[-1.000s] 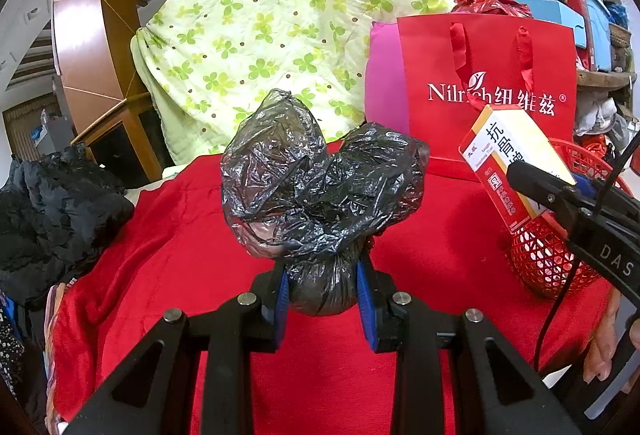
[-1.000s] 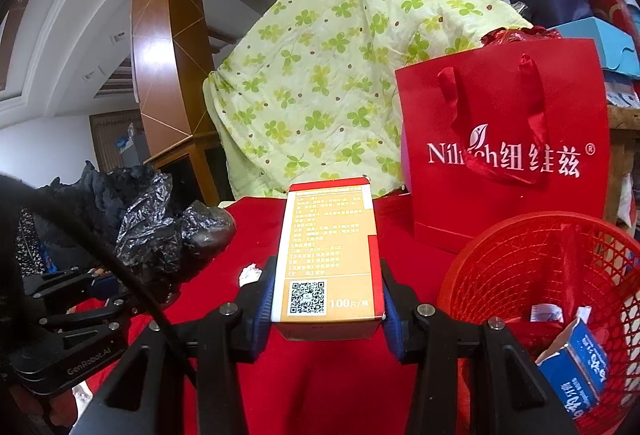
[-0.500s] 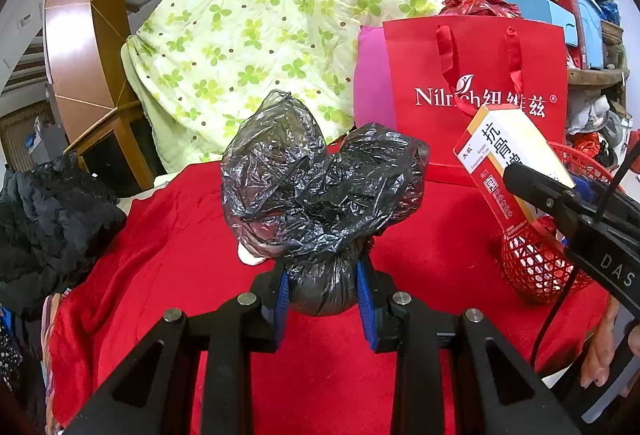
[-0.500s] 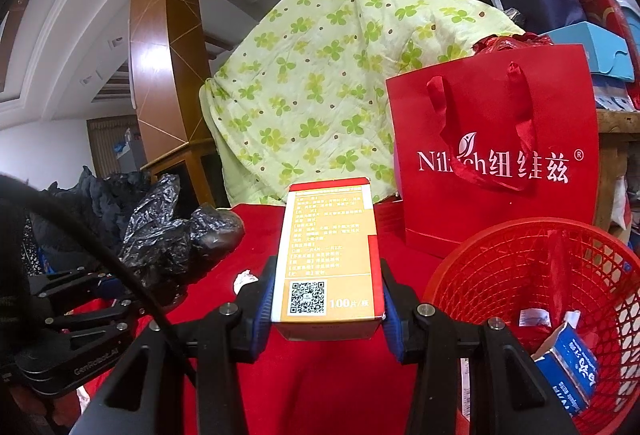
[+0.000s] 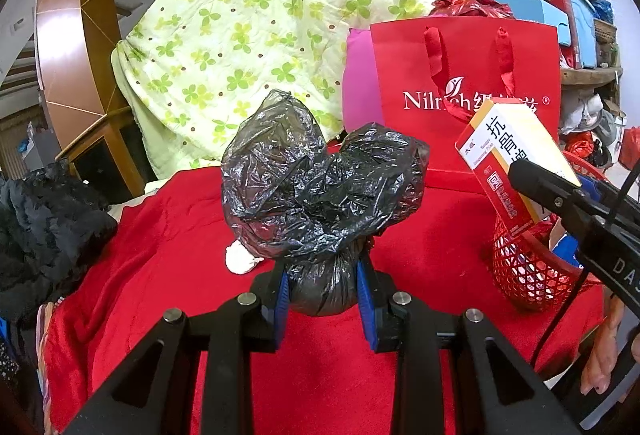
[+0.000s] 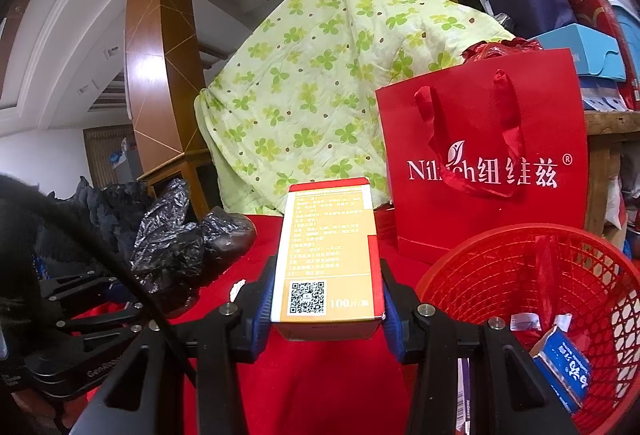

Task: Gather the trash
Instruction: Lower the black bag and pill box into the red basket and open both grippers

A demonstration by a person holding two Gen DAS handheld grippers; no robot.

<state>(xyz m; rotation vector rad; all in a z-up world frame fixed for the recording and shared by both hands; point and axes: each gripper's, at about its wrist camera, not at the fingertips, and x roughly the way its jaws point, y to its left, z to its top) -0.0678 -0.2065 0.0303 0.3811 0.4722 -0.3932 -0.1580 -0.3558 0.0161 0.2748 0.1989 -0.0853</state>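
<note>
Grippers are both loaded. The left gripper (image 5: 323,293) has its blue pads (image 5: 282,295) clamped on the knotted lower end of a crumpled black plastic bag (image 5: 320,191); the bag's bulk balloons upward above the fingers and is held clear of the red cloth (image 5: 168,259) that covers the table. The same bag shows at the left of the right wrist view (image 6: 188,247), in front of a dark garment heap (image 6: 104,203).

The right gripper (image 6: 327,301) is closed on an orange-and-red medicine box (image 6: 326,255), pads pressed to its two narrow sides, the box upright with its QR code facing the camera. In the left wrist view the box (image 5: 508,163) sits tilted at the right, above the near rim of a red mesh basket (image 5: 524,267).

The basket (image 6: 520,271) stands on the cloth just right of the held box and already contains a blue-and-white carton (image 6: 564,363) and scraps of paper — contents otherwise indistinct.

One white crumpled tissue (image 5: 240,259) lies on the cloth, directly below and behind the bag.

Behind the basket a red "Nilrich" gift bag (image 6: 488,163) stands upright; a green clover-print quilt (image 6: 320,83) is draped behind it — over what, cannot be determined.
</note>
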